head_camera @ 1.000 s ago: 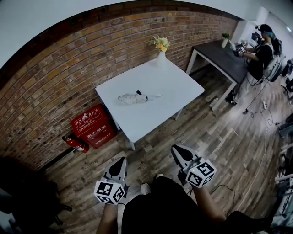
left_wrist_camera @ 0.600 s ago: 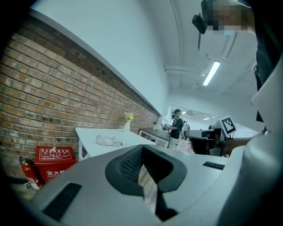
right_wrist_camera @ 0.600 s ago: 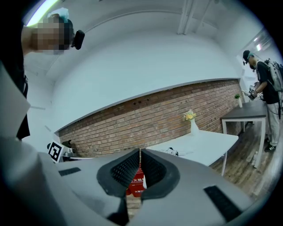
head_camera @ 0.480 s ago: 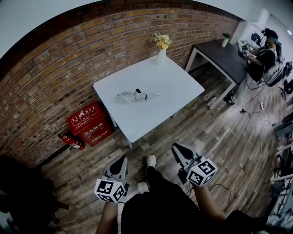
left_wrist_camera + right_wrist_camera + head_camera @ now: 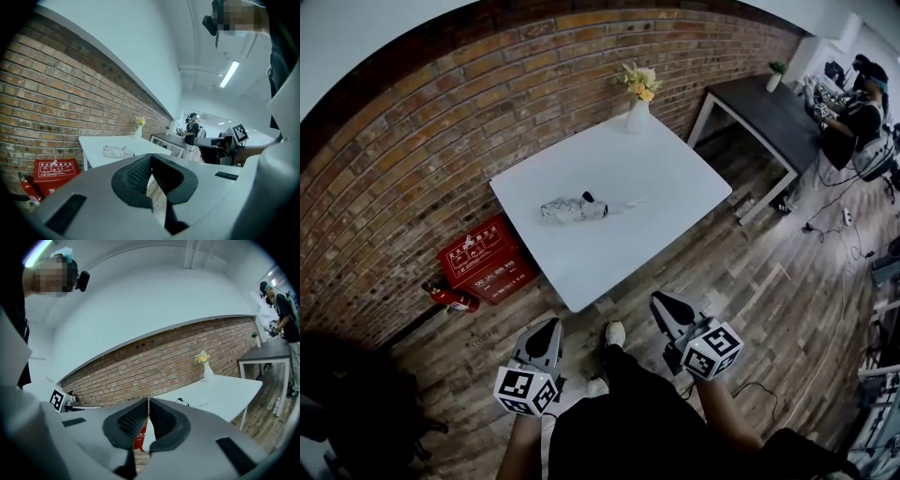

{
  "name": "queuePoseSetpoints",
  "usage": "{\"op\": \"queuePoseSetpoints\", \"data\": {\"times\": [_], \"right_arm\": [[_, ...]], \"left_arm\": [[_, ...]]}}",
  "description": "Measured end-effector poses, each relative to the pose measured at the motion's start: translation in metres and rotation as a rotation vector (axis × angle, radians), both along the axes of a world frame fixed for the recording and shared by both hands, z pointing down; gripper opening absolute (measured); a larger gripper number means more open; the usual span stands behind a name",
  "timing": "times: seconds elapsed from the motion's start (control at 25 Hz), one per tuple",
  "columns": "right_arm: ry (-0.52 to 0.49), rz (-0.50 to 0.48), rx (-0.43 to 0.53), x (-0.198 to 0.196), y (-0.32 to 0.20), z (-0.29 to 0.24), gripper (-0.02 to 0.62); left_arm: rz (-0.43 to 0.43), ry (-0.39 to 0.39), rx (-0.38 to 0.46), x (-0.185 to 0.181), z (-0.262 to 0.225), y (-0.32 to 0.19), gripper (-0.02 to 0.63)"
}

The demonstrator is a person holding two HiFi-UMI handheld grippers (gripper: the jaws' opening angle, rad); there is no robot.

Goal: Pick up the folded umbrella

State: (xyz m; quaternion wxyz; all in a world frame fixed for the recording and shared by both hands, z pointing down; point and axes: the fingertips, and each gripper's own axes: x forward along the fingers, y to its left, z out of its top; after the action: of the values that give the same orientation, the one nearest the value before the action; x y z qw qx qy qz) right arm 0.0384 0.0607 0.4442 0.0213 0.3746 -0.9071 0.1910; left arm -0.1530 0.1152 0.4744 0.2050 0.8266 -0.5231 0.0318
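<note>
The folded umbrella (image 5: 577,207) lies untouched near the middle of the white surface (image 5: 666,173). The left tongs (image 5: 549,325) and right tongs (image 5: 662,302), both pressed together and empty, hang short of that surface's near edge. Reach and pickup remain.

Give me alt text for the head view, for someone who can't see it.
A pale folded umbrella lies on a white square table beside a red brick wall, a white vase of yellow flowers at its far corner. Below, a person holds the left hand-held gripper and right hand-held gripper, both shut and empty.
</note>
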Motion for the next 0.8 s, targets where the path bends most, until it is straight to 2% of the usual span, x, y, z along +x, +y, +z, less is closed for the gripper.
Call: {"op": "queuePoseSetpoints", "data": {"times": [0.32,0.8], "right_arm": [[-0.039,-0.011,0.0,0.003,-0.083,-0.003,0.025],[-0.031,-0.069,-0.012,0.016,-0.181,0.005,0.023]], "left_arm": [[0.017,-0.041,-0.002,0.009,-0.011,-0.081,0.014],[0.036,-0.062,-0.015,0.041,-0.012,-0.187,0.014]]}}
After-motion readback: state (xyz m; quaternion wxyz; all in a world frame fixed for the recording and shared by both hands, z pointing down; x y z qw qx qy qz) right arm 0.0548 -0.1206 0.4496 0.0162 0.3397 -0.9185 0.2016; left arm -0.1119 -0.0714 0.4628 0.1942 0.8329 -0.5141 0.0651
